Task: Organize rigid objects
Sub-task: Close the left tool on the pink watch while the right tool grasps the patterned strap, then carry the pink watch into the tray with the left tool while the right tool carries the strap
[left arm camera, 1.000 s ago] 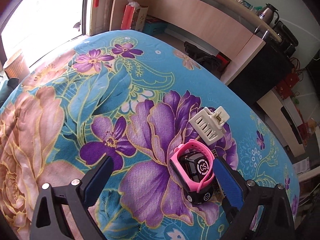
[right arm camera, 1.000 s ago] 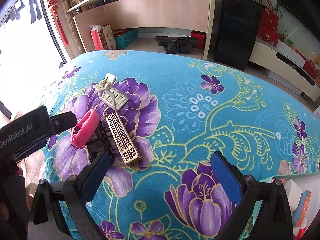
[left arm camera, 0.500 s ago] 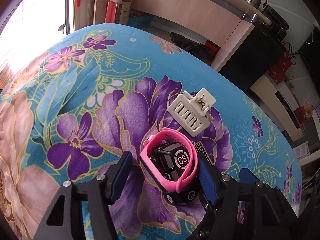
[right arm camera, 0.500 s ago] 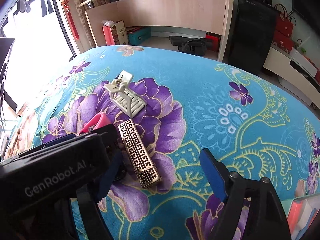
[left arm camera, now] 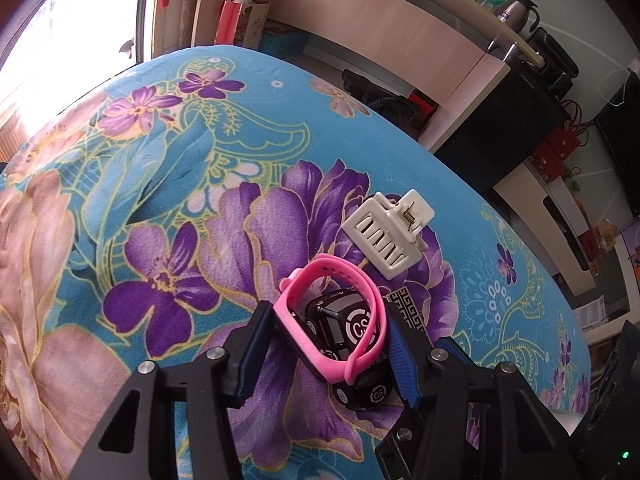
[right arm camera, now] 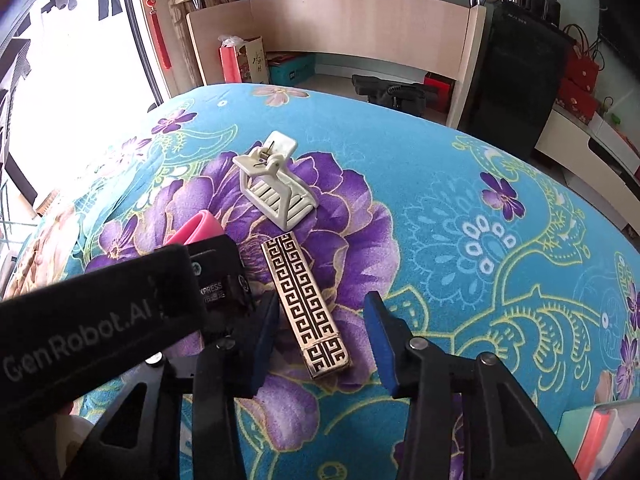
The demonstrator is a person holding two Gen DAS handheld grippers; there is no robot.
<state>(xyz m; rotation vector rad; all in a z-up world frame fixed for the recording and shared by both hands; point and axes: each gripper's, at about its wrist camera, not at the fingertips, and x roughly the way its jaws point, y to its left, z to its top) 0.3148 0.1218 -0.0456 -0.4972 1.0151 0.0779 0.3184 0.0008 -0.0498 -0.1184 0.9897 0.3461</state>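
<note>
A pink watch band looped around a black cube marked CS lies on the floral blanket. My left gripper has closed in on both sides of it, its blue pads touching the band. A cream hair claw clip lies just beyond; it also shows in the right wrist view. A gold-and-black patterned bar lies between the open fingers of my right gripper, which straddles its near end without touching. The left gripper's black body fills the right view's left side, with the pink band peeking above.
The blue floral blanket covers the whole surface. Beyond its far edge stand a wooden desk, a black cabinet and a low shelf. A box with coloured items sits at the lower right of the right view.
My left gripper moved forward and closed around the pink band and cube. My right gripper moved left and forward and narrowed, so the patterned bar now lies between its fingers.
</note>
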